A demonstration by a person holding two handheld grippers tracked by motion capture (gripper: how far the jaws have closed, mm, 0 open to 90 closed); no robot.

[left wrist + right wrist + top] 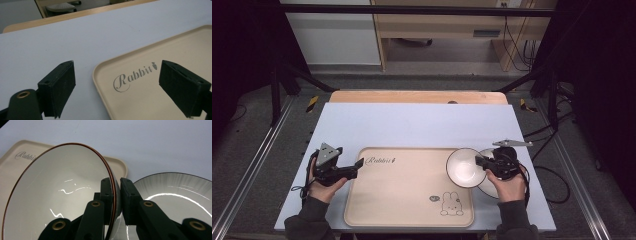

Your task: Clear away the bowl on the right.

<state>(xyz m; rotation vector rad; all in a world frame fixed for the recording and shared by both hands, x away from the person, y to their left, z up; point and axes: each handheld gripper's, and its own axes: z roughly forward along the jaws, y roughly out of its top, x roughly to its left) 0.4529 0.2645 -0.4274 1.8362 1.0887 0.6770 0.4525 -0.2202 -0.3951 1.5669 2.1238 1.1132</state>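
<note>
White bowl (465, 167) with a thin red-brown rim, glossy inside, sitting tilted at the tray's (407, 200) 2 o'clock corner. Beige tray has "Rabbit" script and a bunny drawing, otherwise nothing in it. A dark-rimmed white plate (490, 186) lies just beside the bowl at its 4 o'clock. Right gripper (115, 195) is pinching the bowl's wall. Left gripper (117, 87) is spread wide, straddling the tray's 10 o'clock corner.
</note>
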